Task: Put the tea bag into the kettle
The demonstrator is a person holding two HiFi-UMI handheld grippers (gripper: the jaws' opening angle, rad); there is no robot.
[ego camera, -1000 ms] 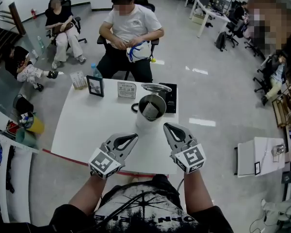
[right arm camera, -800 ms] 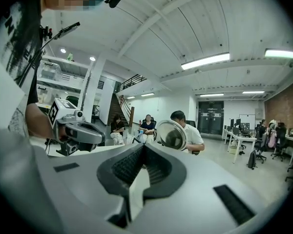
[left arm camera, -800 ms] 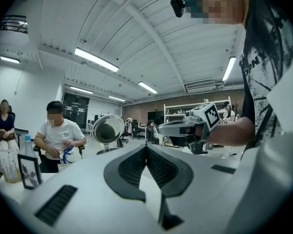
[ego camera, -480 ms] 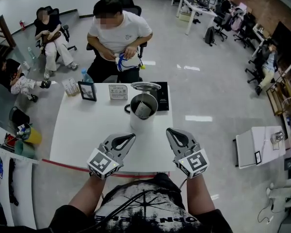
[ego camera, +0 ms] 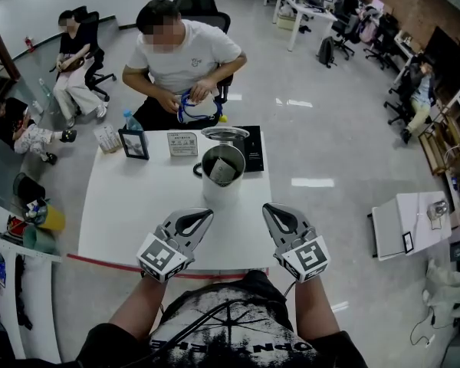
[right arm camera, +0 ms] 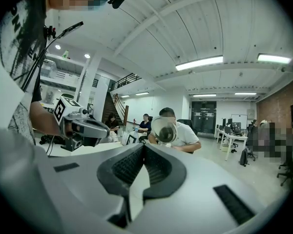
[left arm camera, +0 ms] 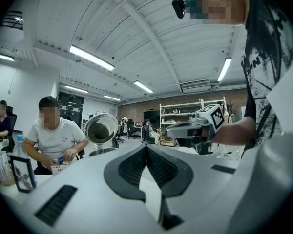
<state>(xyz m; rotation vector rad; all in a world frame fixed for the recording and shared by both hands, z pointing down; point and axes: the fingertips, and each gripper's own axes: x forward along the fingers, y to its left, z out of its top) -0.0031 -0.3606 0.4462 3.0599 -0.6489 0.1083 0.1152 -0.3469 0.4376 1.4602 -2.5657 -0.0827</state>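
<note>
On white office table point(ego camera: 138, 205): kettle point(ego camera: 218, 192) | left hand-held gripper point(ego camera: 204, 216), right hand-held gripper point(ego camera: 271, 211): jaws together

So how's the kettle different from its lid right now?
The kettle stands upright and open on the white table; the lid lies flat behind it, at the black pad's edge. The kettle is tall, with a tea bag inside; the lid is a shallow disc. Both look metallic.

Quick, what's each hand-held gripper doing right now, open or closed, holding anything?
Left hand-held gripper: closed, holding nothing.
Right hand-held gripper: closed, holding nothing.
</note>
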